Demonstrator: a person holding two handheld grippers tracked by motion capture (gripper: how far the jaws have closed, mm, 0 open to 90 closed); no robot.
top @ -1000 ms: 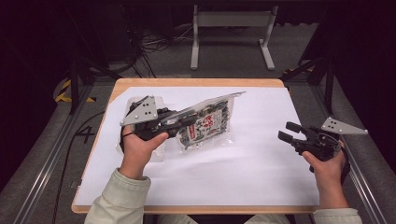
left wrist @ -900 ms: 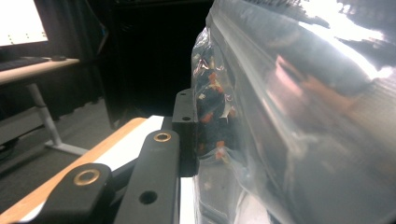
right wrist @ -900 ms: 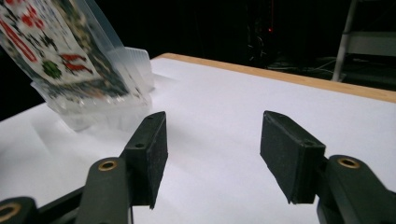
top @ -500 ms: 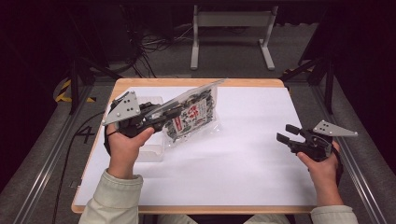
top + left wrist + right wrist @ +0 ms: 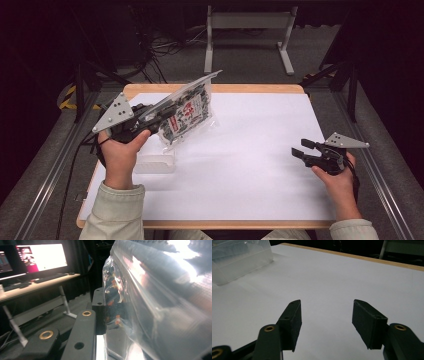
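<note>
A clear plastic bag [image 5: 186,114] with dark printed contents is held up off the table at the left, tilted toward the back. My left gripper [image 5: 156,118] is shut on the bag's near edge; in the left gripper view the shiny bag [image 5: 160,302] presses against the black jaw. My right gripper [image 5: 299,148] hovers low over the table's right side, open, nothing between its fingers [image 5: 293,320]. A small clear plastic container [image 5: 155,162] sits on the white table below the left hand and also appears as the container [image 5: 239,257] in the right gripper view.
The white table top [image 5: 250,150] has a wooden rim. A metal stand [image 5: 250,30] and cables lie on the floor behind. Rails run along both sides. A lit monitor [image 5: 40,257] on a desk appears in the left gripper view.
The left gripper has carried the bag leftward and lifted it higher, uncovering the clear container. The right gripper has stayed nearly still, open.
</note>
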